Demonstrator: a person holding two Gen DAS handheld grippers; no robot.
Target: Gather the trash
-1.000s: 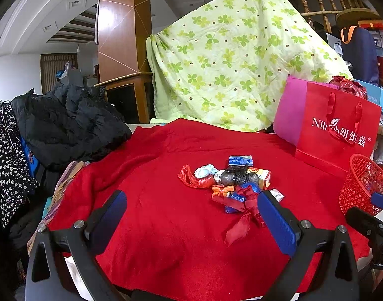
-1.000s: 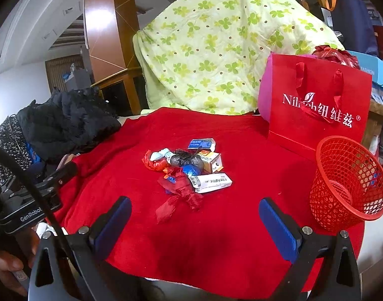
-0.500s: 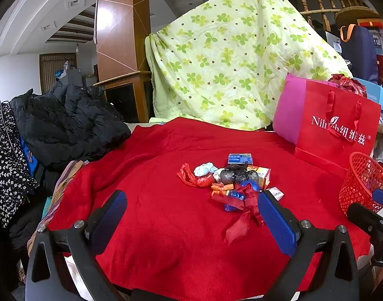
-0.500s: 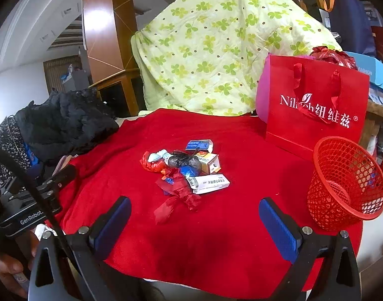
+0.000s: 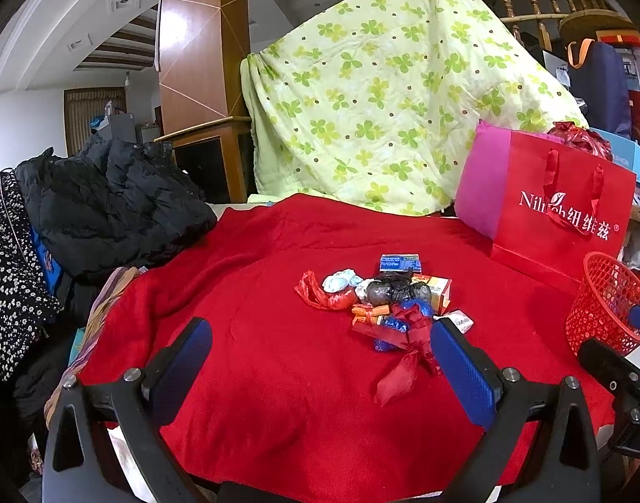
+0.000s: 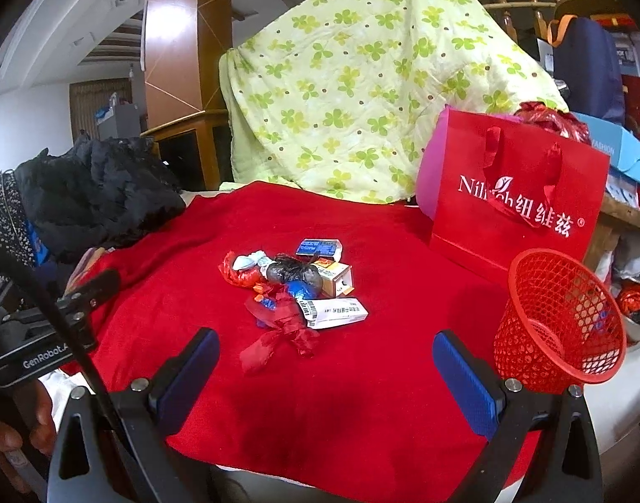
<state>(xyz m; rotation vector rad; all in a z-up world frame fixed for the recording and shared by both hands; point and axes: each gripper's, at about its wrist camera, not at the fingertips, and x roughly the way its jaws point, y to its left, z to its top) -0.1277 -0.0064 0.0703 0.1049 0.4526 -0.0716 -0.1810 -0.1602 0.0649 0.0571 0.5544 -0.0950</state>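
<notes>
We hold the left gripper (image 5: 320,360) low over the near edge of the red blanket (image 5: 278,377), its blue-padded fingers spread wide with nothing between them. The right gripper (image 6: 324,366) hangs the same way, wide apart and empty (its fingers frame bare cloth). Beyond both, near the blanket's middle, lies the trash pile (image 6: 290,289): a crumpled red ribbon (image 6: 278,335) nearest us, a white barcoded carton (image 6: 334,312) touching it, a black plastic wad (image 6: 292,272) behind, and a small blue box (image 6: 320,247) at the back. The red mesh basket (image 6: 558,322) stands upright at the blanket's right edge, well apart from the pile. Behind it stands a red gift bag (image 6: 512,205).
</notes>
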